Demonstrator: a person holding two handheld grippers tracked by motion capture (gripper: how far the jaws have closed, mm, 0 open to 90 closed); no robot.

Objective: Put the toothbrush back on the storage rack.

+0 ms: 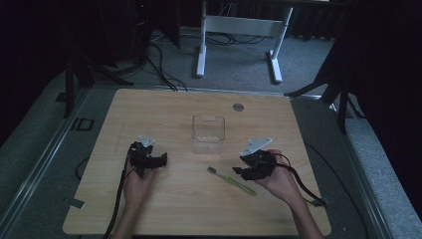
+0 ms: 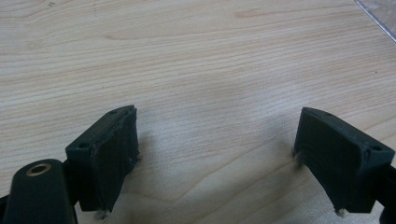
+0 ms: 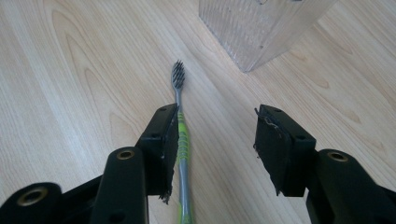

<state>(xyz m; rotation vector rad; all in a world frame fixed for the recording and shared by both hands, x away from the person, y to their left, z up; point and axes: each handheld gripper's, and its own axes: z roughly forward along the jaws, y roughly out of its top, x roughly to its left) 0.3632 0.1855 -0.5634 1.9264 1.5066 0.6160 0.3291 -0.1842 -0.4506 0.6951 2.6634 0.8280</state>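
A green and grey toothbrush with dark bristles lies flat on the wooden table, right of centre. In the right gripper view the toothbrush runs along the inner side of the left jaw, bristles pointing away. My right gripper hovers open just right of the brush; in its own view the right gripper holds nothing. A clear ribbed plastic cup stands upright mid-table, and the cup appears ahead of the right jaws. My left gripper rests open at the left; its view shows the left gripper over bare wood.
A round grey cable port sits in the tabletop behind the cup. White desk legs stand on the floor beyond the table. A corner of the clear cup edges into the left gripper view.
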